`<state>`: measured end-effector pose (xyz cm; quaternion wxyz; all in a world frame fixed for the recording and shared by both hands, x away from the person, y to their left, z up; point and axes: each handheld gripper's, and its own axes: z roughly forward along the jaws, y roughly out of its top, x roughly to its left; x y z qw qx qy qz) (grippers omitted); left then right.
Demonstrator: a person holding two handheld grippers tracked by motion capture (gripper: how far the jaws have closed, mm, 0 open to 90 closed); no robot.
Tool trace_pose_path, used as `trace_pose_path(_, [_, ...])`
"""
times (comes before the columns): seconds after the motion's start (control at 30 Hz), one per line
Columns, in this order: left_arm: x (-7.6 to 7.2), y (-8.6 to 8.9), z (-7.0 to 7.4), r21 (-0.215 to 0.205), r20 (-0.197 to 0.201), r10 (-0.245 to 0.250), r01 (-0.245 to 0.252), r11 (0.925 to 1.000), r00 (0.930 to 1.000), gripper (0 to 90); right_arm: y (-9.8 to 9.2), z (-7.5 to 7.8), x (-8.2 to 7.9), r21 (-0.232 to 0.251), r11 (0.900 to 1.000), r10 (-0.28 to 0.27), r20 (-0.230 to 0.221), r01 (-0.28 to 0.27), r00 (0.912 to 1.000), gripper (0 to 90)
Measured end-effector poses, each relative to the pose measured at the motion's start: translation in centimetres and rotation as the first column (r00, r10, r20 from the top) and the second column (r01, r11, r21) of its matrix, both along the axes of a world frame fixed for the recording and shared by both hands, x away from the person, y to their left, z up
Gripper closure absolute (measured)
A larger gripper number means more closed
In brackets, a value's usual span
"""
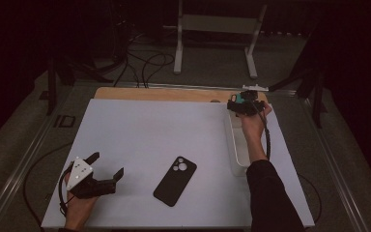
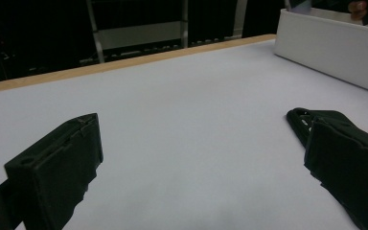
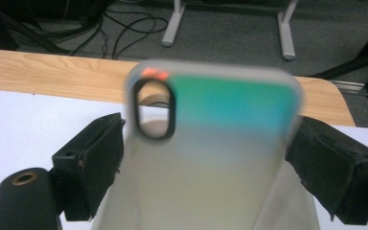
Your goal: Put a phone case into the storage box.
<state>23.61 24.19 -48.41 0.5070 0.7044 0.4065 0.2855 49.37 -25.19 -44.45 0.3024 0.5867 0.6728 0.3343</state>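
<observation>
On the bench (image 1: pixel 149 125), a phone case (image 1: pixel 175 180) lies at 6 o'clock; a tray (image 1: pixel 235 145) at 3 o'clock; left claw (image 1: pixel 107 169) at 8 o'clock.

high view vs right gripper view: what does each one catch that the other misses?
High view: the black phone case lying flat on the white mat, the left gripper with its jaws open over the mat, and the white bin under the person's right forearm.

Right gripper view: a close look at the teal-to-pale phone case between the right gripper's jaws, with its oval camera cutout and an orange patch at the top corner.

Both: the right gripper holding that case, the wooden table edge, the mat, and the white stand legs on the floor beyond.
</observation>
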Motion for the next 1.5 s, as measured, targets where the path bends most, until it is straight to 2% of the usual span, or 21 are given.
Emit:
trace_pose_path(0.47, [0.0,0.0,0.0,0.004,-0.002,0.001,-0.001,1.0,1.0,0.3,-0.6,1.0,-0.8,0.045,0.999,0.005,0.037,-0.007,0.9993,10.3])
trace_pose_path(0.83, [0.0,-0.1,0.0,0.002,-0.002,0.006,-0.006,1.0,1.0,0.3,-0.6,2.3,-2.2,0.096,0.993,0.061,0.071,-0.068,0.9956,10.6])
trace_pose_path(1.0, [0.0,0.0,0.0,0.004,-0.002,0.006,-0.006,1.0,1.0,0.3,-0.1,2.7,-3.3,0.104,0.988,0.103,0.088,-0.112,0.9908,10.6])
trace_pose_path(1.2, [0.0,-0.1,-0.1,0.011,-0.006,0.008,-0.008,0.9999,1.0,0.3,0.3,2.8,-4.2,0.111,0.982,0.142,0.078,-0.15,0.9868,10.5])
trace_pose_path(1.5, [0.1,-0.2,-0.1,0.023,-0.022,0.011,-0.011,0.9997,0.9997,0.3,1.1,3.4,-6.5,0.122,0.961,0.234,0.107,-0.247,0.9662,10.4])
